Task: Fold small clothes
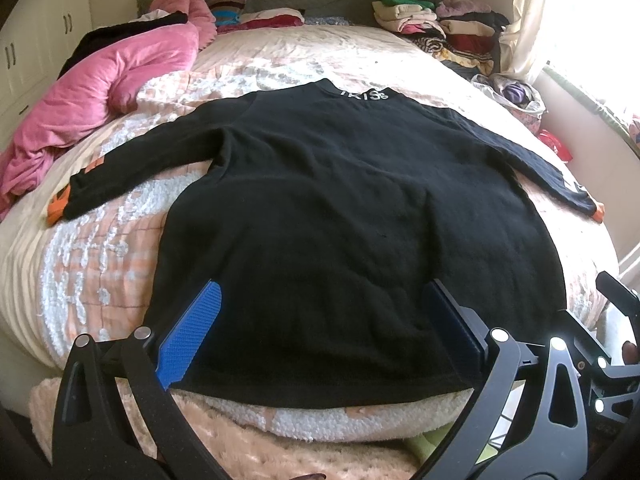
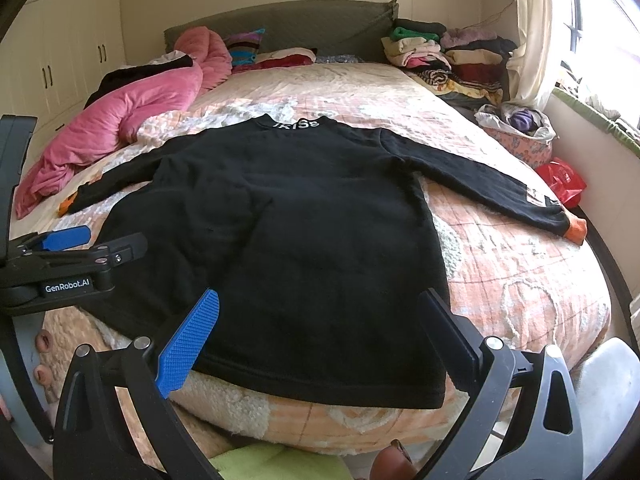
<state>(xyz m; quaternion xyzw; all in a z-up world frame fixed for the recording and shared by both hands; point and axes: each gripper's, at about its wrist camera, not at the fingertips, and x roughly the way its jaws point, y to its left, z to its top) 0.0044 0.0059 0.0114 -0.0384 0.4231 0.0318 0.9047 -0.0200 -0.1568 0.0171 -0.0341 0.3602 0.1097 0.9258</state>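
A black long-sleeved sweater (image 1: 340, 216) with orange cuffs and white collar lettering lies flat on the bed, both sleeves spread out, hem toward me. It also shows in the right wrist view (image 2: 288, 232). My left gripper (image 1: 324, 300) is open and empty, its blue fingers hovering over the hem's left part. My right gripper (image 2: 320, 312) is open and empty over the hem's right part. The left gripper's body (image 2: 72, 264) shows at the left edge of the right wrist view.
The bed (image 1: 100, 264) has a peach and white quilt. A pink blanket (image 1: 100, 92) is heaped at the far left. Stacks of folded clothes (image 1: 440, 24) sit at the far right by the headboard. A bag of clothes (image 2: 520, 128) and a red bag (image 2: 562, 182) lie beside the window.
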